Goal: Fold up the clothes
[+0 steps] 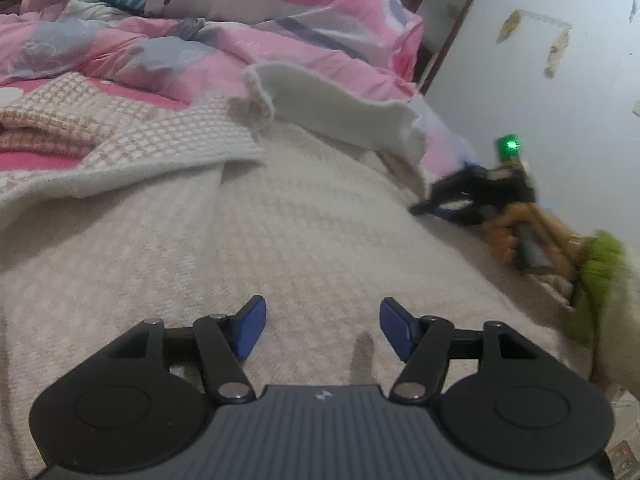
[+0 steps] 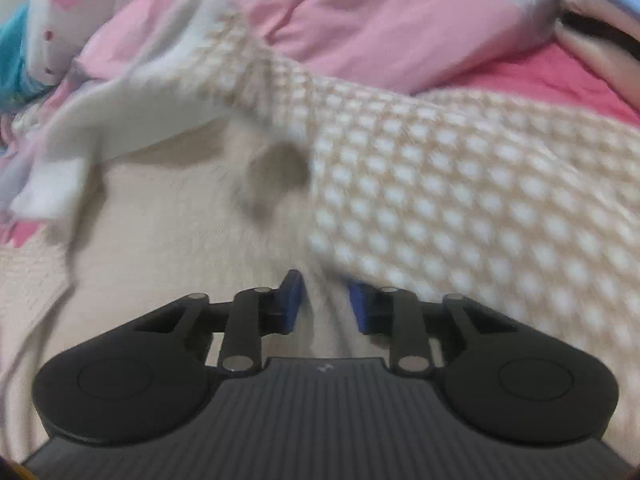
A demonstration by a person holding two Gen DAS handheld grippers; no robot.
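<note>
Left wrist view: the left tool (image 1: 322,330) hangs wide and empty over the cream knit garment (image 1: 280,240) that covers the bed. From 9 o'clock a checked part of the garment (image 1: 132,136) lies turned over toward the centre, its plain white underside (image 1: 340,108) showing at 1 o'clock against the pink quilt (image 1: 160,44). At 3 o'clock the right tool (image 1: 424,204) sits low at the garment's edge, held in a hand (image 1: 516,232) with a green cuff (image 1: 596,276).

Right wrist view: blur smears everything. The right tool (image 2: 326,300) stands narrow, cream cloth bunched between its blue pads (image 2: 292,300); whether they truly pinch it I cannot tell. The checked part (image 2: 460,200) sweeps from 3 o'clock to 12 o'clock.

Judgement: to fold cleanly, confirm the right grip, carry that edge low and straight across, and let the left tool pin the crease so layers align.
</note>
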